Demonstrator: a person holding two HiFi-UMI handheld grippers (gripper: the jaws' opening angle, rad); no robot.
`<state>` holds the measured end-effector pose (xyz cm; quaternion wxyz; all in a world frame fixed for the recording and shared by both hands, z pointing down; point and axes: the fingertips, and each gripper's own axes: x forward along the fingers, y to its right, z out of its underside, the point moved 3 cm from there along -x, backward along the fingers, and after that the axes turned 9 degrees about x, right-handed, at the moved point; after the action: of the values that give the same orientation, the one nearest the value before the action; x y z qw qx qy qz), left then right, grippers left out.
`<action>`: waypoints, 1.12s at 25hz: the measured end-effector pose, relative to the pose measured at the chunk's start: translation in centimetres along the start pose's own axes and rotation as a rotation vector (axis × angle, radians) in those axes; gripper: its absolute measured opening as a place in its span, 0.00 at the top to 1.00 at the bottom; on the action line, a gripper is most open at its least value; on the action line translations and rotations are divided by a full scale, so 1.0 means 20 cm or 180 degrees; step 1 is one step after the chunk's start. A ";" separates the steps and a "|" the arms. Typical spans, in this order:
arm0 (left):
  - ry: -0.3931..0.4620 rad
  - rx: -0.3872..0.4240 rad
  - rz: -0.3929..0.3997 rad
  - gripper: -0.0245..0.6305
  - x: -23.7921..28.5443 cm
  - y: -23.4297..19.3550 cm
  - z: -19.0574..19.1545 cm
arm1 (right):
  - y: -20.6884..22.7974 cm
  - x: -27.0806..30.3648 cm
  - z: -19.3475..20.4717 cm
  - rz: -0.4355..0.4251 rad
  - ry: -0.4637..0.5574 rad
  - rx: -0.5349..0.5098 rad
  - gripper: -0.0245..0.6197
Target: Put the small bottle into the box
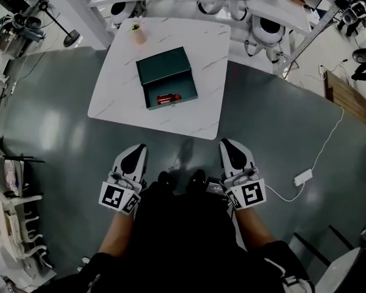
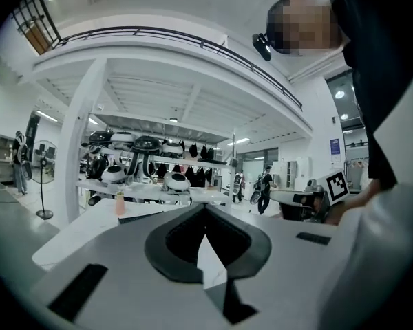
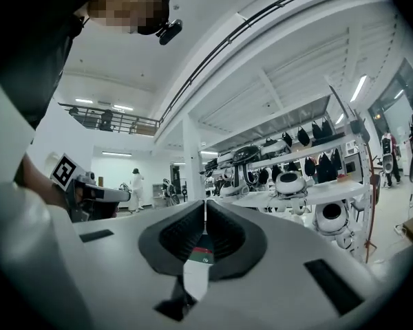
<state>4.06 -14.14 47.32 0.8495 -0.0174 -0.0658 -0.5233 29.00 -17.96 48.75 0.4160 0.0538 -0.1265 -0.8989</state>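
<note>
One small bottle (image 1: pixel 168 98) lies inside one box (image 1: pixel 165 66).

One camera overhead, two riding low beside the person.
The head camera looks steeply down on the table (image 1: pixel 189 41) at 12 o'clock, well off; both gripper cameras look level along their own jaws towards the robot-head shelves (image 2: pixel 151 184). The left gripper view has the right marker cube (image 2: pixel 336 185) at 3 o'clock, the right gripper view the left marker cube (image 3: pixel 64 172) at 9.

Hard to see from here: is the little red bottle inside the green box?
In: the small bottle lies on its side within the open green box.
</note>
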 end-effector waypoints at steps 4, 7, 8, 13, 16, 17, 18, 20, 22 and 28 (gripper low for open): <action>0.0108 -0.0071 0.0205 0.94 -0.02 0.01 0.02 | -0.06 -0.05 0.01 0.0221 -0.0029 0.0009 0.90; 0.0221 -0.0092 0.0311 0.94 -0.09 -0.05 0.00 | -0.17 -0.07 -0.01 0.0368 0.0007 -0.0018 0.90; 0.0251 -0.0093 0.0329 0.94 -0.13 -0.08 0.00 | -0.22 -0.07 -0.02 0.0409 0.0036 -0.0018 0.90; 0.0362 -0.0056 0.0316 0.94 -0.34 -0.23 0.01 | -0.48 -0.04 0.01 0.0542 0.0039 -0.0102 0.90; 0.0364 -0.0091 0.0262 0.94 -0.49 -0.33 0.05 | -0.63 -0.05 0.05 0.0583 0.0019 -0.0157 0.90; 0.0368 -0.0115 0.0263 0.94 -0.54 -0.36 0.06 | -0.68 -0.06 0.06 0.0606 0.0016 -0.0148 0.90; 0.0379 -0.0139 0.0270 0.94 -0.60 -0.38 0.07 | -0.73 -0.08 0.07 0.0633 0.0010 -0.0119 0.90; 0.0416 -0.0186 0.0298 0.94 -0.71 -0.41 0.11 | -0.80 -0.13 0.11 0.0697 -0.0014 -0.0007 0.90; 0.0426 -0.0250 0.0348 0.94 -0.80 -0.41 0.15 | -0.87 -0.17 0.14 0.0754 -0.0063 0.0013 0.90; 0.0293 -0.0525 0.0495 0.94 -0.97 -0.37 0.35 | -1.05 -0.30 0.22 0.0916 -0.0221 0.0005 0.90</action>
<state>-11.88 0.42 51.45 0.8853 -0.0681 0.0182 -0.4597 16.53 0.45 47.31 0.5359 0.0043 -0.1480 -0.8312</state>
